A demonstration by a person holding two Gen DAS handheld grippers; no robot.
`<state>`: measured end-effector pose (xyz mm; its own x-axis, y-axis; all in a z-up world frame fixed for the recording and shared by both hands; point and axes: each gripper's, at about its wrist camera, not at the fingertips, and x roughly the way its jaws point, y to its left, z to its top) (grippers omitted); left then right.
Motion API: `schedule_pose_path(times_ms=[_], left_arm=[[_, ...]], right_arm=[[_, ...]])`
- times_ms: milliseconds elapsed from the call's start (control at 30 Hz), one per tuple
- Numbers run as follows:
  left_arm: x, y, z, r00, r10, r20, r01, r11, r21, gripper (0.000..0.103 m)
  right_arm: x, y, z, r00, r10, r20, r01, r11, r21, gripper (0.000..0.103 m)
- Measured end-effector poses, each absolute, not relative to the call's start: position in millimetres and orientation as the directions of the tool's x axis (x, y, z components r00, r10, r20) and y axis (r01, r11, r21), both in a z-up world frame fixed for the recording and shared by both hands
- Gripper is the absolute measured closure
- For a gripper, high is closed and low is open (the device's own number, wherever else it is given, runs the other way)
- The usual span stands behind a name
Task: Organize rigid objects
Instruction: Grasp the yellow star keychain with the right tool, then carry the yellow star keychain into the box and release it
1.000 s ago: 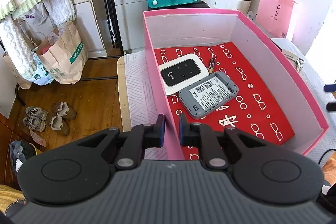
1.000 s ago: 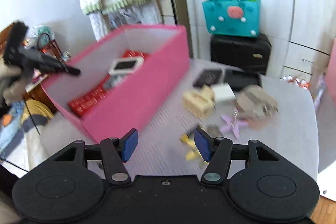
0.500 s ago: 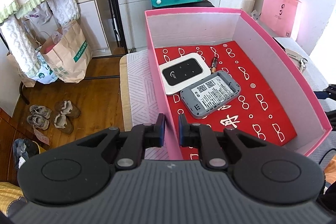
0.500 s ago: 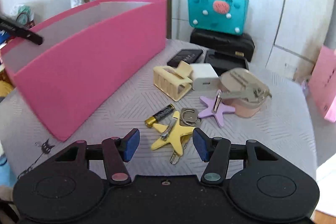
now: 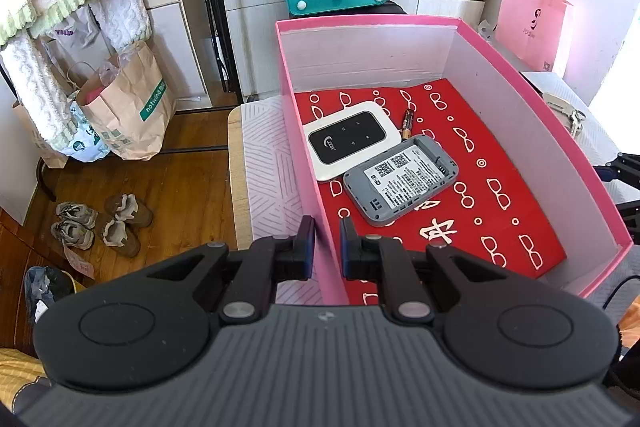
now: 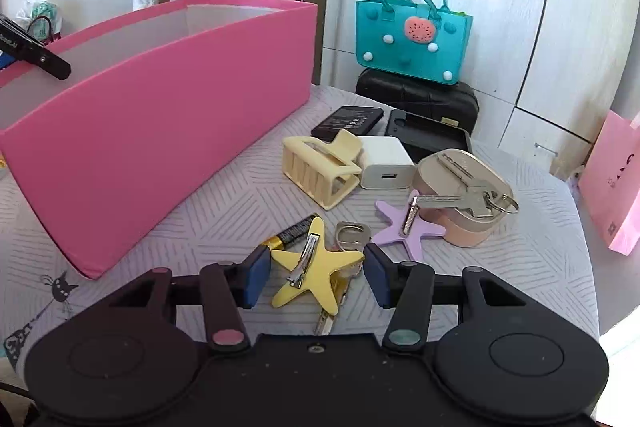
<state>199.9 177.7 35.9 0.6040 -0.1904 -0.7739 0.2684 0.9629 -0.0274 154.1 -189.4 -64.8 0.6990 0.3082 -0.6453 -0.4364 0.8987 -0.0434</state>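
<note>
Sitting on bench (image 6: 208,211), L side of clutter: pink box (image 6: 160,131), largest item, already holding white router (image 5: 352,143), grey router (image 5: 400,183) and one battery (image 5: 407,123).

Clamping near-corner wall of pink box: left hand-held gripper (image 5: 327,251), jaws nearly closed w/ pink wall pinched between pads. Judging as steadying box.

Hovering low over bench clutter: right hand-held gripper (image 6: 316,277), jaws about half open, having just been closing in. Bracketing yellow star clip (image 6: 316,265), pads not touching it yet, gaps showing both sides.

Lying directly betw. right fingers: yellow star clip, flat, metal clasp up, clasp axis running diagonally from near-L to far-R, i.e. roughly along pointing direction. Partly resting on a key (image 6: 328,319); 2nd battery (image 6: 290,235) just beside far-L arm.

Judging right hand as only one in reach; left busy at box. Box lying up-L of target. Risking dragging key along w/ clip.
</note>
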Motion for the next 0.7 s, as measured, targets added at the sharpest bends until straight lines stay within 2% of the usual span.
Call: schedule_pose_path(times_ms=[400,700], left_arm=[[199,178,35,0.603,-0.19,-0.775,0.271,0.962,-0.026,0.091],[199,178,34,0.6,-0.19,-0.777,0.27,0.962,-0.027,0.091]], right_arm=[[150,-194,-10,0.705,0.382,-0.597,-0.455,0.89,0.032,0.046],[158,-140,61,0.682,0.535,-0.5,-0.645,0.761,-0.065,0.046]])
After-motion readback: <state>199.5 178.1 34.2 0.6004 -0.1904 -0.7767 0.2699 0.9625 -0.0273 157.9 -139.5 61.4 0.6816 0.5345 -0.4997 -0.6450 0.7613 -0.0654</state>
